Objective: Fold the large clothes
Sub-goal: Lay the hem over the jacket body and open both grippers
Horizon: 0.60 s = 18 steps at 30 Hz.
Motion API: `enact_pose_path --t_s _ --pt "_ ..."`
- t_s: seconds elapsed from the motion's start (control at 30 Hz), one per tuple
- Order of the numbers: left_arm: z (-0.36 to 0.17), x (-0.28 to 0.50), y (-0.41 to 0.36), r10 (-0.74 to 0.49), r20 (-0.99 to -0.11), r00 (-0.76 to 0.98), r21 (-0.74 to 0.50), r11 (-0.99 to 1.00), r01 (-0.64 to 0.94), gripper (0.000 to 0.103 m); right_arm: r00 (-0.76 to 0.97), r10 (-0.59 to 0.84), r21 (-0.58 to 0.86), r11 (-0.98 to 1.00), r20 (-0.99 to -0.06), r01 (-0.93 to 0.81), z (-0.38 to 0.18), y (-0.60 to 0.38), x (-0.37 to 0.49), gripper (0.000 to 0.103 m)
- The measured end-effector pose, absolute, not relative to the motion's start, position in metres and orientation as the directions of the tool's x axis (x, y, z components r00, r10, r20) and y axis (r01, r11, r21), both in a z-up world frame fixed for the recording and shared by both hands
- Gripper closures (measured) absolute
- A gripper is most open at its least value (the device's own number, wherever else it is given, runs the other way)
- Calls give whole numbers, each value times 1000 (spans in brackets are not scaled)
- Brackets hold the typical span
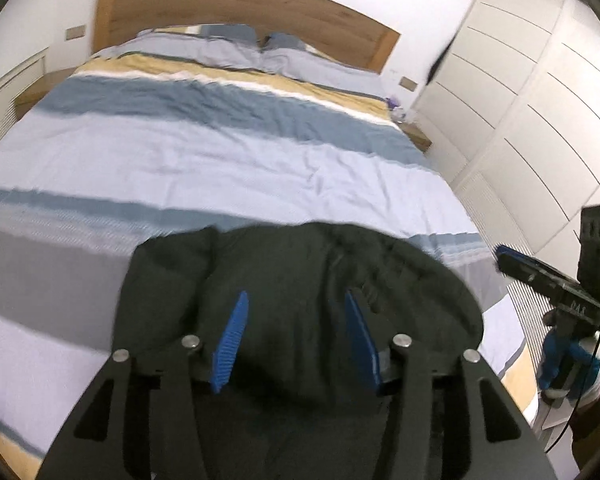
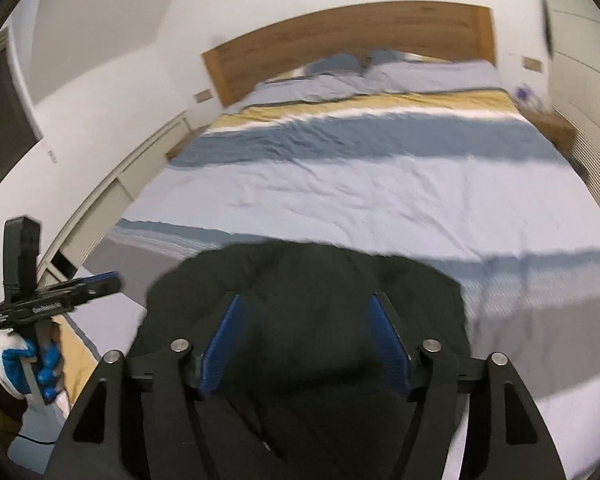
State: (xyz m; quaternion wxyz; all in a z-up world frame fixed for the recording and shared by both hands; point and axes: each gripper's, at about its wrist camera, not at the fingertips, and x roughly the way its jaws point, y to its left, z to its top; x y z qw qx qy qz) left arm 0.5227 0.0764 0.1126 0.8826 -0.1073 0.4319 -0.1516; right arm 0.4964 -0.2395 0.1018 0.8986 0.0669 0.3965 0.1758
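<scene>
A large dark green-black garment [image 1: 300, 280] lies bunched on the near end of the bed, also seen in the right wrist view [image 2: 308, 292]. My left gripper [image 1: 296, 300] is open, its blue pads [image 1: 232, 336] spread wide just above the garment. My right gripper [image 2: 306, 304] is open too, its blue pads [image 2: 220, 344] apart over the same garment. Neither holds the cloth. Each gripper shows in the other's view: the right one at the right edge [image 1: 556, 280], the left one at the left edge [image 2: 56, 292], both in gloved hands.
The bed [image 1: 180, 152] has a striped blue, white, grey and yellow duvet, pillows [image 1: 204, 48] and a wooden headboard [image 1: 236, 4]. White wardrobe doors [image 1: 532, 92] stand on the right. A low white cabinet [image 2: 132, 176] runs along the left wall.
</scene>
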Motion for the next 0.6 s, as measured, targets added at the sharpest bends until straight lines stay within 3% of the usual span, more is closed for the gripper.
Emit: enact_pose_path --t_s 0.27,0.6 --pt "73 574 30 -362 -762 538 -302 932 200 51 556 389 238 915 -734 -325 73 -188 546 30" --pt "-30 511 29 -295 -811 505 -200 951 235 51 412 342 185 908 -844 -376 -28 -189 505 27"
